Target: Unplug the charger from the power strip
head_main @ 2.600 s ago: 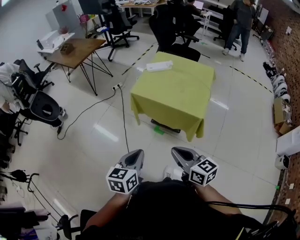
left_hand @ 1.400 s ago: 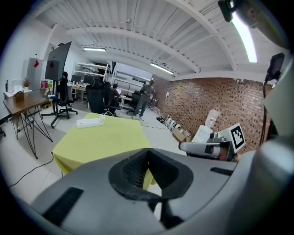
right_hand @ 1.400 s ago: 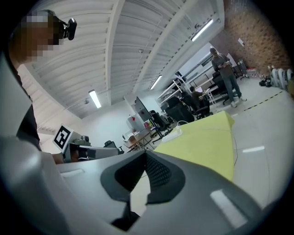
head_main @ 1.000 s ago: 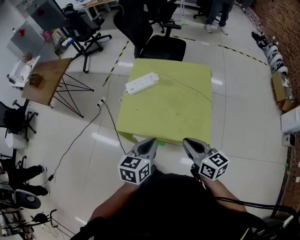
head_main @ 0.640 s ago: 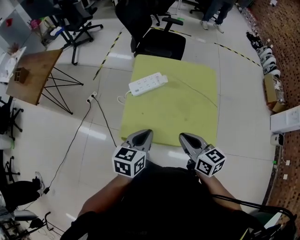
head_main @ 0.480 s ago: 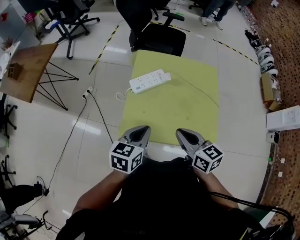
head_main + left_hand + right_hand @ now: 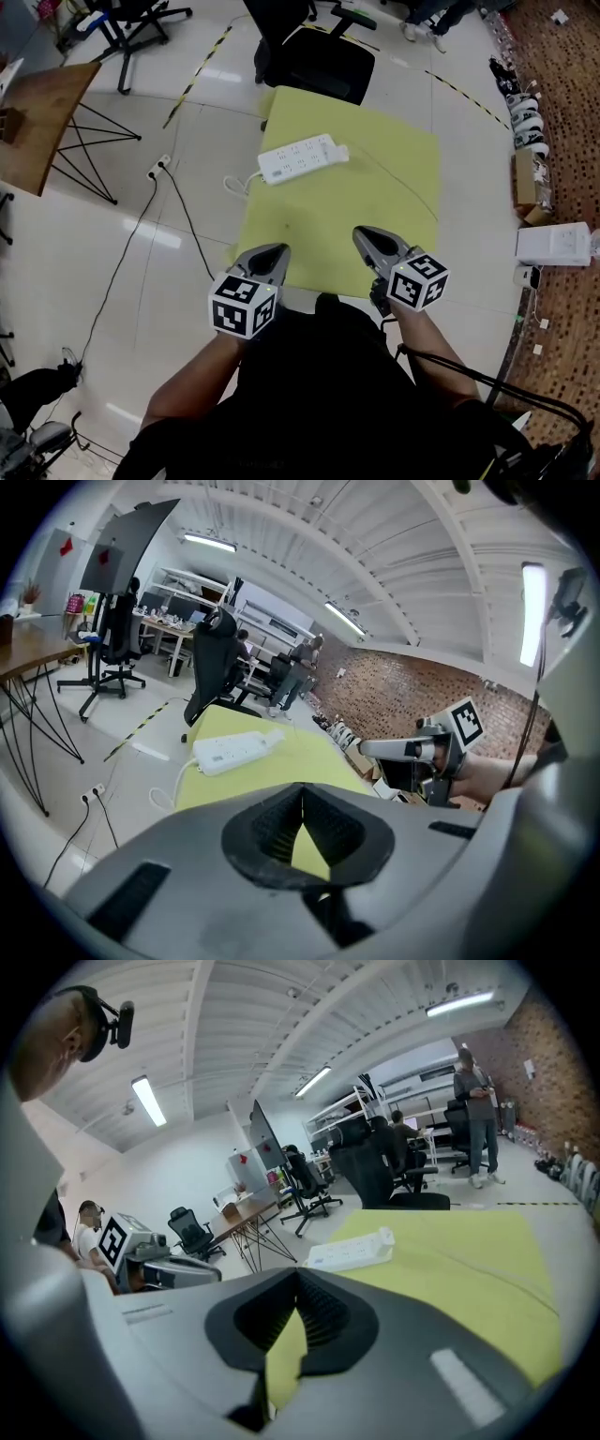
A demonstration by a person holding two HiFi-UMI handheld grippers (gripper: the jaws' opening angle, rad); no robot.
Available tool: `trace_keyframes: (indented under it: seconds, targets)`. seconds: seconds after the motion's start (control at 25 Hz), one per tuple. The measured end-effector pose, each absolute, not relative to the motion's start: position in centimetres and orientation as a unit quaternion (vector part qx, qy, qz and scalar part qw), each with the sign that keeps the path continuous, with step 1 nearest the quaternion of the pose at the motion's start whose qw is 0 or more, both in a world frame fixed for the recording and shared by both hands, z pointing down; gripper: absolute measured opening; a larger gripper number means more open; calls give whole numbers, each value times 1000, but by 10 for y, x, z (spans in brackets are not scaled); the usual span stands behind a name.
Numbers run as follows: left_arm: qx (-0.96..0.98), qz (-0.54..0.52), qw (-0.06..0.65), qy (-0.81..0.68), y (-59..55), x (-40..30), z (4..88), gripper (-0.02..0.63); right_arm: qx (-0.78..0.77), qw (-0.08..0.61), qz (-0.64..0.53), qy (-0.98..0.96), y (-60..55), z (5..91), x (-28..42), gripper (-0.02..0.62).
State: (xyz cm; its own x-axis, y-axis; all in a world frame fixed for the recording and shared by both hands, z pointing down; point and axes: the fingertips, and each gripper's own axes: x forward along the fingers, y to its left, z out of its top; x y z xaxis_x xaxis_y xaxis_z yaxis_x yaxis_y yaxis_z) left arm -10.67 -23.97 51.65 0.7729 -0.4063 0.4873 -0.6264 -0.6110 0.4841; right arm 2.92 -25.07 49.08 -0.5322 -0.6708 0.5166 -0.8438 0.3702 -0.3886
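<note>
Jaws pressed together and empty, we should reach to eleven o'clock: left gripper [image 7: 272,253] pins the strip [image 7: 298,158], right gripper [image 7: 362,235] pulls the charger [image 7: 338,150].

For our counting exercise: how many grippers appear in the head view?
2: left gripper at the near left corner of the yellow table, right gripper over its near right.

- Charger [image 7: 340,150] at the strip's [image 7: 298,157] 3 o'clock end: too small to tell its shape.
- Strip's cord [image 7: 232,184] loops off the cloth [image 7: 366,216] at 9 o'clock. Where it ends cannot be traced.
- Wooden table [image 7: 42,122] at 10 o'clock: cut by the left edge.
- Chair [image 7: 314,61] at 12 o'clock: back cut by the top edge.
- Person [image 7: 424,14] at 1 o'clock: only legs show.
</note>
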Motion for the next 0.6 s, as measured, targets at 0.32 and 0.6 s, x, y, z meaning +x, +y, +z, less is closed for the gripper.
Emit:
trace_keyframes:
  seconds: [0.32,0.6]
  targets:
    - [848,151,349,-368,-272,-110,527,5,454,194,313,-811,-328,533,73,39]
    - [819,153,357,-423,-280,-118,529,5,452,215,317,-805,-386,576,88,92]
